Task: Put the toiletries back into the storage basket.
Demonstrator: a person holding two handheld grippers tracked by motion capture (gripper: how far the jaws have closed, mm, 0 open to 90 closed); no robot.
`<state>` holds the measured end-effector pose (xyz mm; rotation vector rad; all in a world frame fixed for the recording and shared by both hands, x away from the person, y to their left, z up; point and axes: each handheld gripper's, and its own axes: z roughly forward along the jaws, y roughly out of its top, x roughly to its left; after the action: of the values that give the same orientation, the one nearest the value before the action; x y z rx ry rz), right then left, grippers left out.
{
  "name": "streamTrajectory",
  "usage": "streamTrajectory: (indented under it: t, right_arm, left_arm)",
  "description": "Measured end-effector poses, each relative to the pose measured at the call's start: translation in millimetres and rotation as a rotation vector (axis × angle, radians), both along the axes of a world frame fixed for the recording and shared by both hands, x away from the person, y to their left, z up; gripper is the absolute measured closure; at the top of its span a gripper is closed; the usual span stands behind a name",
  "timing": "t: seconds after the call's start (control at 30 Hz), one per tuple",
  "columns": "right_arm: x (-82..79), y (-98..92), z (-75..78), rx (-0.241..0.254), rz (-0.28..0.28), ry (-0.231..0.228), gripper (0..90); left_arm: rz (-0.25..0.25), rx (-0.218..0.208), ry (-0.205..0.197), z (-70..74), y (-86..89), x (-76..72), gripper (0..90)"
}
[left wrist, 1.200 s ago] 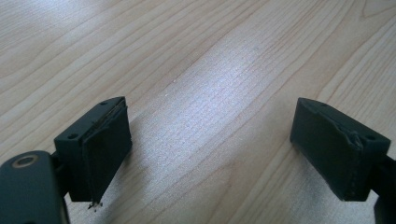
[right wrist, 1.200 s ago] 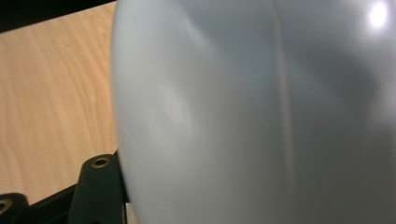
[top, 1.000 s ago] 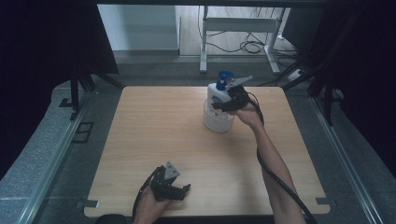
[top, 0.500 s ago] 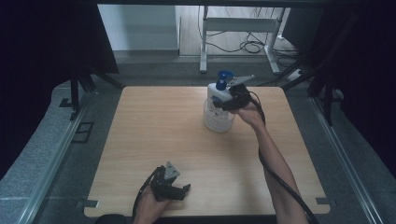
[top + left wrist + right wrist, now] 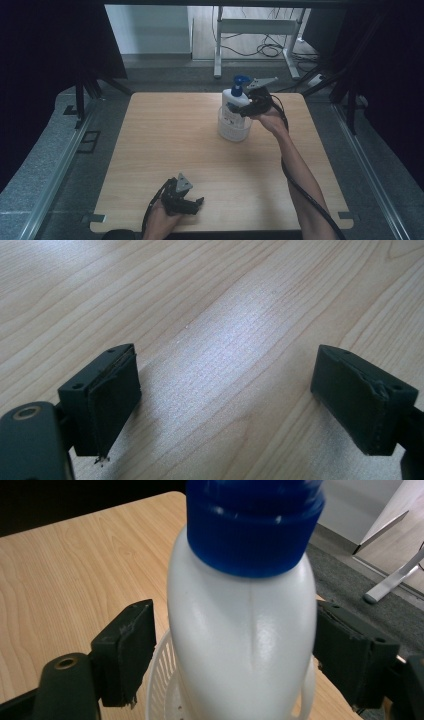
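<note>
Right gripper (image 5: pixel 227 655) jaws just opening, bottle (image 5: pixel 240 645) between, seemingly released into white basket (image 5: pixel 234 131); withdraw straight back. Left gripper (image 5: pixel 240 400) wide, empty.

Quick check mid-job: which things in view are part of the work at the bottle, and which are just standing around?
In the job:
- white pump bottle with blue cap
- white basket it stands in
- right tongs, jaws just opened, either side of the bottle

Standing by:
- left tongs, open over bare table
- metal stand and cables on the floor beyond
</note>
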<state>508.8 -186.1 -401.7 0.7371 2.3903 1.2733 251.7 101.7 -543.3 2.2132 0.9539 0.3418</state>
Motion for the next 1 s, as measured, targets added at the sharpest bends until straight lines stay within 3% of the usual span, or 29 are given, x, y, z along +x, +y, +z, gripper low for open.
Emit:
streamTrajectory:
  t: [0.47, 1.0]
  right_arm:
    - [-7.6, -3.0, 4.1, 0.011, -0.006, 0.019, 13.1]
    - [-20.4, -6.6, 14.1, 0.001, -0.015, 0.008, 8.2]
  left_arm:
    - [0.001, 0.0, 0.0, 0.0, -0.4, 0.0, 11.7]
    - [-0.001, 0.001, -0.002, 0.0, -0.5, 0.4, 11.7]
